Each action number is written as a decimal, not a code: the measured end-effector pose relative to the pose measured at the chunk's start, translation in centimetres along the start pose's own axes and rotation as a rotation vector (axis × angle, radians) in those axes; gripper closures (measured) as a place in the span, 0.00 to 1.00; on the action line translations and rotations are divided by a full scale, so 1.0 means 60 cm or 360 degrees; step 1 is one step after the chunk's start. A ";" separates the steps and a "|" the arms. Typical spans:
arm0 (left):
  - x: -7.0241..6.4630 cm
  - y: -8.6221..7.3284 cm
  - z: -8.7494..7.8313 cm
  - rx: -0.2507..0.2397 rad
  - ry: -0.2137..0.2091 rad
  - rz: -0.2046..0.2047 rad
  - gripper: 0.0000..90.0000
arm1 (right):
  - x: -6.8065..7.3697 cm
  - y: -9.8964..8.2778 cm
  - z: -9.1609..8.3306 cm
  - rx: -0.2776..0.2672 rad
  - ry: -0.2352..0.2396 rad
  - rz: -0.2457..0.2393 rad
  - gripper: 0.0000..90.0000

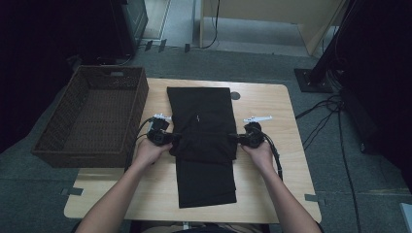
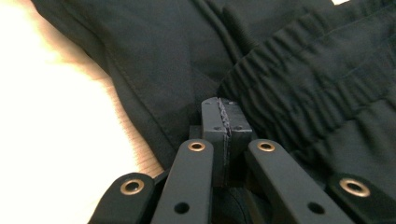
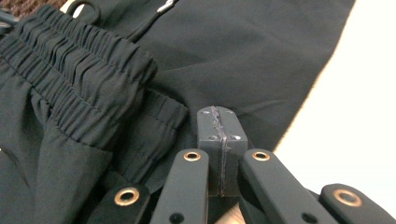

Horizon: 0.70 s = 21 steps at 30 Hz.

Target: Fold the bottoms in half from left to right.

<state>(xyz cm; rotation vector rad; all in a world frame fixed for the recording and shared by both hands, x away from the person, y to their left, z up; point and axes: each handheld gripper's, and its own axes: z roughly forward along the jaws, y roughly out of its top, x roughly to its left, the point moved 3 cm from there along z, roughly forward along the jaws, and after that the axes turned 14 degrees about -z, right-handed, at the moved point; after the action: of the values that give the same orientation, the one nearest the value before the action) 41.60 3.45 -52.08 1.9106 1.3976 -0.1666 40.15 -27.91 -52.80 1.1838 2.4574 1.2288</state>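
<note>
- Black trousers (image 1: 203, 145) lie folded on the tabletop (image 1: 272, 111).
- Left gripper (image 1: 171, 139), at their 9 o'clock edge, jaws closed together.
- Right gripper (image 1: 237, 139), at 3 o'clock, likewise closed.

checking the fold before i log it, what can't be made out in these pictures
- Whether the left gripper pinches cloth of the black trousers: left gripper view, its shut pads cover the contact.
- The same for the right gripper: right gripper view.
- Trousers' seams and fold edges: high view, too dark.
- Wicker basket near-wall inside: high view, hidden by its own rim.
</note>
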 end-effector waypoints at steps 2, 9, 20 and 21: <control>0.001 -0.008 0.010 0.0007 -0.0001 0.0005 1.00 | 0.007 0.002 0.008 0.0005 0.0020 -0.0016 1.00; 0.002 -0.012 0.015 -0.0024 -0.0011 0.0048 1.00 | 0.012 0.000 0.025 0.0000 -0.0019 -0.0072 1.00; -0.021 -0.011 -0.002 -0.0048 -0.0075 0.0162 0.77 | 0.021 0.008 0.016 -0.0129 0.0169 -0.0023 0.83; -0.021 -0.011 -0.002 -0.0048 -0.0075 0.0162 0.75 | 0.022 0.008 0.011 -0.0135 0.0181 -0.0036 0.82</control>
<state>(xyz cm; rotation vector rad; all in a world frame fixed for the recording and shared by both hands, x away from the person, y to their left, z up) 40.52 2.68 -51.67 1.9360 1.2617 -0.1398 39.81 -26.39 -52.59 1.0898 2.4627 1.4157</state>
